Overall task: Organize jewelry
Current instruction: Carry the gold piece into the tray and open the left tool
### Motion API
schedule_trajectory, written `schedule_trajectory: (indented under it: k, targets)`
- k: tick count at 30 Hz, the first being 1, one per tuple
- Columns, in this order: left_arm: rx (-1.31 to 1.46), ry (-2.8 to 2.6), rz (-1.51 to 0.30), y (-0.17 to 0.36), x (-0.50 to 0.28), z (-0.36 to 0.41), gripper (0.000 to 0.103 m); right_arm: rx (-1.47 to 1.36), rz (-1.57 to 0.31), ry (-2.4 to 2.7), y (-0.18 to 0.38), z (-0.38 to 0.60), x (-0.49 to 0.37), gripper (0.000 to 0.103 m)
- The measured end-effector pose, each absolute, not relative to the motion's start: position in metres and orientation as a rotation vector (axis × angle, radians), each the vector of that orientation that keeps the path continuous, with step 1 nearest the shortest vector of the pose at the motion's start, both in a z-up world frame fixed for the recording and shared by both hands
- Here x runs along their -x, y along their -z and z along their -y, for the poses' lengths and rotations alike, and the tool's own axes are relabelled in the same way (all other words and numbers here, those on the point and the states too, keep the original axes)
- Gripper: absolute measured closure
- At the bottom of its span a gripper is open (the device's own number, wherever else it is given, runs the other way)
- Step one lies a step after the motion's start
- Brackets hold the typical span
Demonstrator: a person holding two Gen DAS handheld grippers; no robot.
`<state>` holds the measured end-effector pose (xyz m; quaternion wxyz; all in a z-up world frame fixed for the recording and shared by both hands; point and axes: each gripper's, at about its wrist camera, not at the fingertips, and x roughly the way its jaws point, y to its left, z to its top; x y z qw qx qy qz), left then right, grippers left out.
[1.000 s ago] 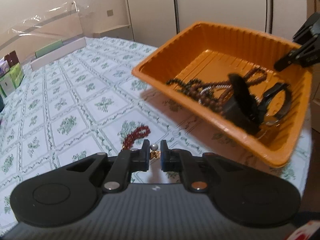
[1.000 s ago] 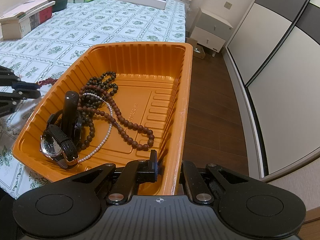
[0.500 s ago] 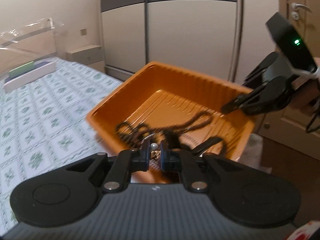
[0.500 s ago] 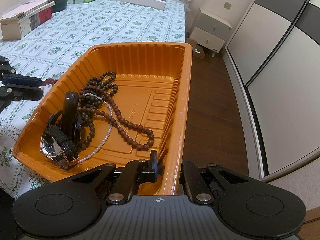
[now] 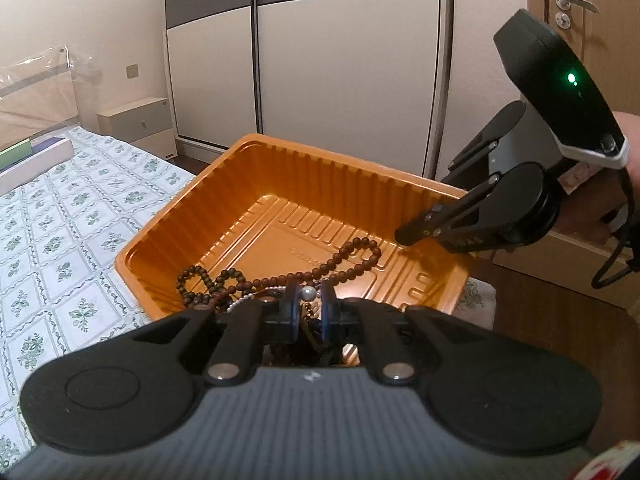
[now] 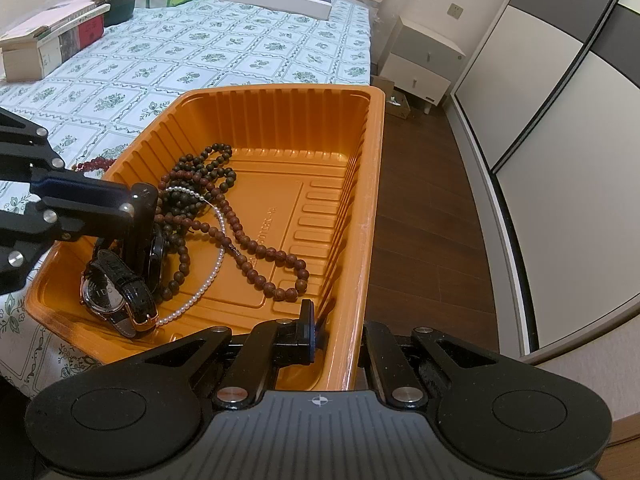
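Orange tray (image 6: 372, 184) overhangs floral tablecloth (image 6: 224, 56), above wood floor (image 6: 424, 216).

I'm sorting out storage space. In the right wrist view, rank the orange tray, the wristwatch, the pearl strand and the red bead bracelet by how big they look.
1. orange tray
2. pearl strand
3. wristwatch
4. red bead bracelet, though it is partly hidden behind the tray and farther off, so its rank is unsure.

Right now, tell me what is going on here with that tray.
A person is sorting jewelry with a tool in each hand. The right tool is clamped on the wall of the orange tray, which sits at the edge of the bed. The left tool pinches a small pearl earring over the tray, above a watch, a pearl strand and brown beads. A red bracelet lies on the bed.
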<state>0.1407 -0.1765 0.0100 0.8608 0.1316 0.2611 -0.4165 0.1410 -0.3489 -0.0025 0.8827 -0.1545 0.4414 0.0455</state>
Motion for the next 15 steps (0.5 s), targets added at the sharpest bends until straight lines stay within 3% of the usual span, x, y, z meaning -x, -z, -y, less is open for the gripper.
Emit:
schedule_trajectory:
  k: [5,7,15]
  targets:
    - [-0.297,0.879,-0.546,-0.005,-0.139,0.181,0.091,0.322,-0.918,-0.095,0.002,0.348,-0.141,0.098]
    - [-0.304,0.876,-0.540,-0.004,-0.137,0.179,0.075,0.321,-0.918,-0.095,0.002,0.348,-0.141,0.098]
    - [-0.240,0.744,-0.542,-0.007,-0.139,0.127,0.075,0.320,-0.919,-0.095,0.002,0.349,-0.141,0.098]
